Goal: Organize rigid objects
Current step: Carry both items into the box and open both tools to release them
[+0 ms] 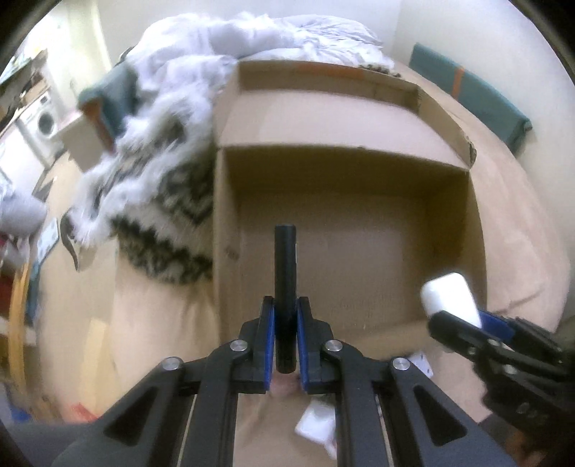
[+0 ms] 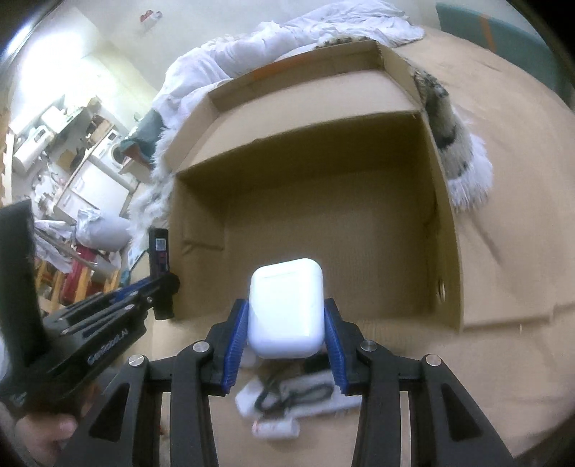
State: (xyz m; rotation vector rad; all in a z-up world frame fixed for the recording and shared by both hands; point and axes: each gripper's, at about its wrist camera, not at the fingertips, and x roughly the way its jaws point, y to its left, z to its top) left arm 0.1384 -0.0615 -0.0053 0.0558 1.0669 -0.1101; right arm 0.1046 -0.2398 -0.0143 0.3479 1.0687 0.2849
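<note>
My left gripper [image 1: 285,316] is clamped on a slim black tube [image 1: 285,287], its blue pads [image 1: 270,323] pressing the tube from both sides so that it stands up between them, in front of an open cardboard box [image 1: 345,151]. My right gripper [image 2: 286,325] grips a white earbud case [image 2: 285,305] — the glossy, rounded case sits upright between the ribbed blue pads [image 2: 237,337], over the box's near edge. The box lies on a tan bedcover [image 2: 510,151], its flaps folded outward and its bare brown floor in full view, with nothing in it that I can see. In the right wrist view my left gripper shows at the left, the black tube [image 2: 161,266] carrying a small printed label, held just outside the box's near-left corner. In the left wrist view the white case [image 1: 451,298] shows at lower right, pinched in my other gripper beside the box's near-right corner. Below the right gripper, on the bedcover, lie a coiled black cable [image 2: 287,397] on white packaging and a small white tube [image 2: 275,427] — both blurred. A shaggy white and dark patterned blanket [image 1: 158,201] is heaped against the box's left side, with rumpled white bedding [image 1: 251,32] behind it. A washing machine [image 1: 45,124] stands in the room beyond.
</note>
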